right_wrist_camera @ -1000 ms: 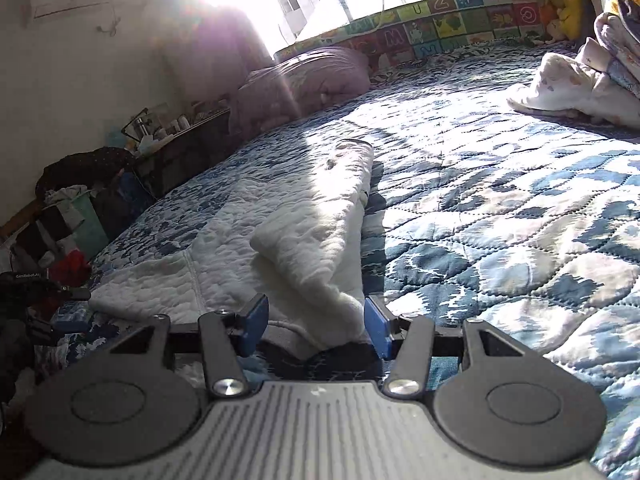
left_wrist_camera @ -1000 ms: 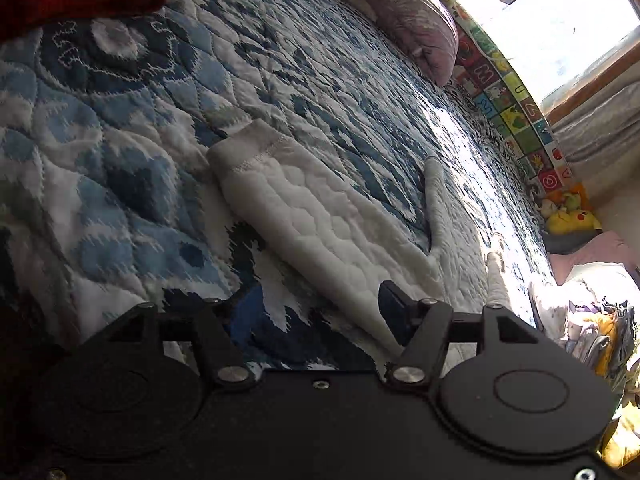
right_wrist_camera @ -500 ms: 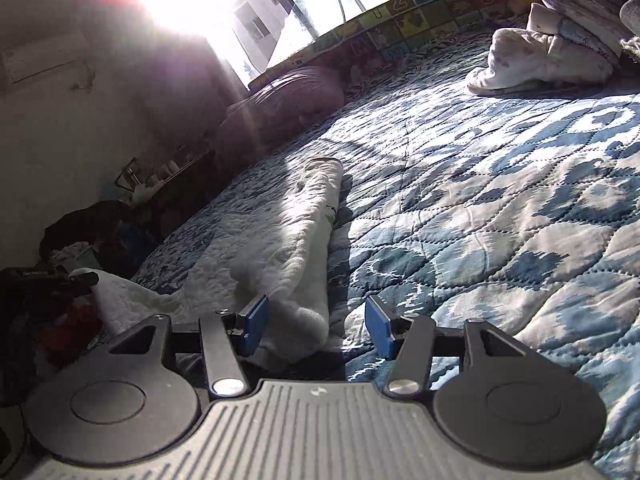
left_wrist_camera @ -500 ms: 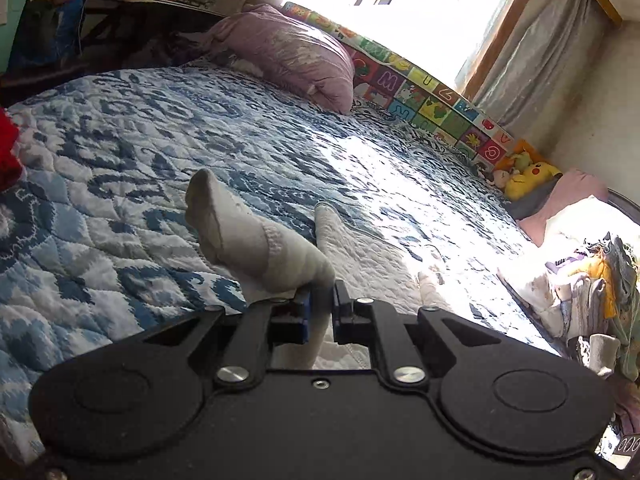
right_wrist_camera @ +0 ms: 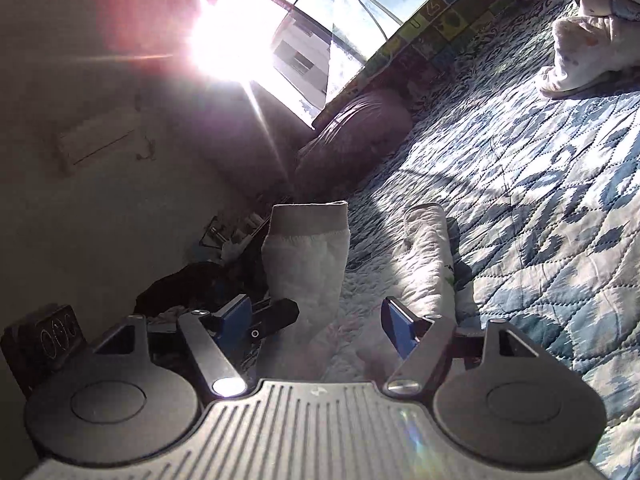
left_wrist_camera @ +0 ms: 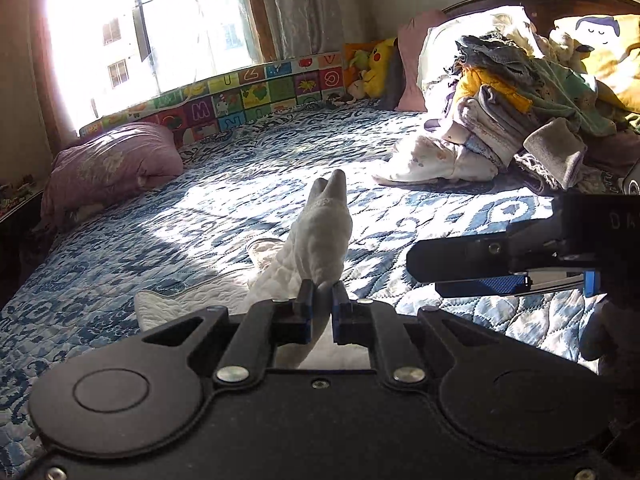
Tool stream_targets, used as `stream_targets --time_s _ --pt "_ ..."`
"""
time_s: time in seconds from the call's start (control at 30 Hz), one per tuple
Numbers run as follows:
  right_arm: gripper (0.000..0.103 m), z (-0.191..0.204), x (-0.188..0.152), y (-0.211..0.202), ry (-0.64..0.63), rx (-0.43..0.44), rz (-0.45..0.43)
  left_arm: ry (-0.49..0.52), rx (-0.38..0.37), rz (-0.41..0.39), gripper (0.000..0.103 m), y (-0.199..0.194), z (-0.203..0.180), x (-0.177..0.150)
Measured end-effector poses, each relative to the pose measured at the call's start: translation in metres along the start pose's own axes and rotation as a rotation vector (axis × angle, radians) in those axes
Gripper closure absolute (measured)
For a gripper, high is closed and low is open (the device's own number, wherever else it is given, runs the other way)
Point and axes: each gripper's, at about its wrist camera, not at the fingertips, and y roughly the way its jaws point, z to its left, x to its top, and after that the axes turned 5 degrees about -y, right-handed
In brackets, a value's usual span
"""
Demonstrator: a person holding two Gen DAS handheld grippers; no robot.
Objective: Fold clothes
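Observation:
A white quilted garment (left_wrist_camera: 192,300) lies on the blue patterned bed quilt (left_wrist_camera: 420,152). My left gripper (left_wrist_camera: 320,300) is shut on one of its sleeves (left_wrist_camera: 324,236) and holds it up off the bed, grey cuff (left_wrist_camera: 332,188) pointing away. In the right wrist view the same sleeve (right_wrist_camera: 308,256) stands upright between my fingers, with the left gripper (right_wrist_camera: 280,316) pinching its lower part. My right gripper (right_wrist_camera: 316,322) is open, its blue pads either side of the sleeve without touching it. The garment's folded part (right_wrist_camera: 428,248) lies just beyond. The right gripper (left_wrist_camera: 426,276) shows side-on at the right.
A heap of unfolded clothes (left_wrist_camera: 520,112) sits by the headboard with a white piece (left_wrist_camera: 432,160) spilling forward. A pink pillow (left_wrist_camera: 112,164), an alphabet play mat (left_wrist_camera: 256,96) under the window and a yellow plush toy (left_wrist_camera: 376,68) line the far side. Dark clutter (right_wrist_camera: 188,288) lies beside the bed.
My left gripper closed on the sleeve and raised it off the quilt, swinging toward the headboard. The right gripper stayed open and came up beside the lifted sleeve.

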Motion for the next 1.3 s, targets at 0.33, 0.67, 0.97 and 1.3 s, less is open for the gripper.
stream_targets --time_s 0.33,0.67,0.97,1.3 --pt "0.047 -0.042 0.008 0.032 0.145 -0.046 0.063 0.115 -0.088 0.053 0.096 0.024 -0.022 -0.024" --pt "0.091 -0.067 0.005 0.023 0.136 -0.163 0.02 -0.092 -0.237 0.074 0.094 0.0 0.017 -0.026" --pt "0.092 -0.084 0.001 0.01 0.169 -0.192 -0.022 -0.372 0.042 0.076 0.094 0.008 0.12 -0.045" --pt "0.09 -0.082 0.0 0.009 0.146 -0.245 -0.009 -0.074 0.002 0.19 0.095 0.051 0.073 -0.088"
